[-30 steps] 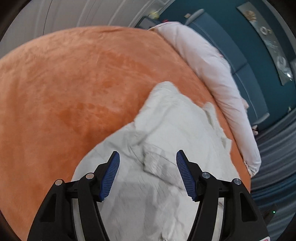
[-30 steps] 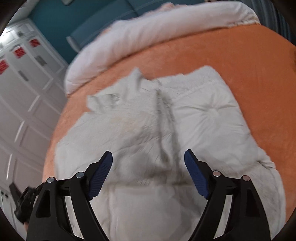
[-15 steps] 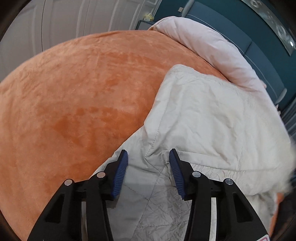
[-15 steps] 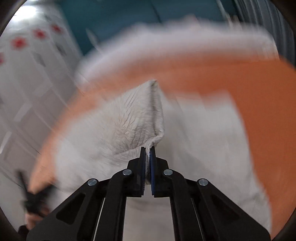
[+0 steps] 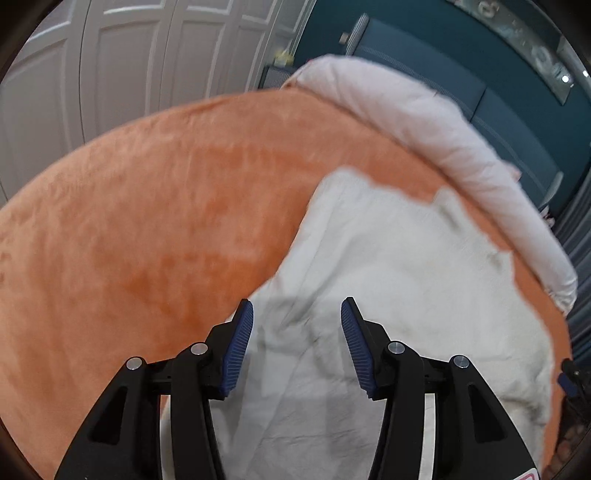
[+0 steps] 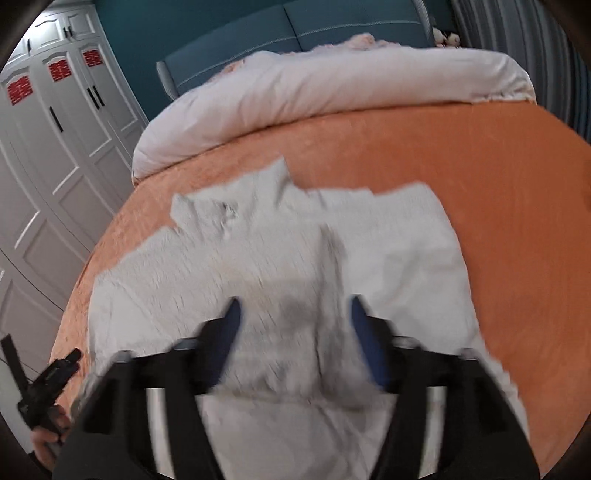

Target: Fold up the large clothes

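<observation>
A large white garment (image 5: 406, 266) lies spread and wrinkled on the orange bed cover (image 5: 147, 221). My left gripper (image 5: 296, 302) hovers open over the garment's near left edge, blue pads apart with nothing pressed between them. In the right wrist view the same garment (image 6: 280, 258) fills the middle, a collar-like flap at its far end. My right gripper (image 6: 294, 300) is blurred above the cloth; its jaws are opening and nothing is pinched between them. The left gripper (image 6: 48, 380), held in a hand, shows at the lower left edge.
A rolled white duvet (image 6: 332, 85) runs along the far end of the bed cover (image 6: 480, 155), before a blue headboard (image 6: 332, 22). White wardrobe doors (image 6: 55, 147) stand to the left. Bare orange cover lies left of the garment in the left wrist view.
Half a second ago my right gripper was shut on a raised fold of the garment; now it has let go and the cloth lies flat. My left gripper narrowed slightly and shifted over the garment's edge.
</observation>
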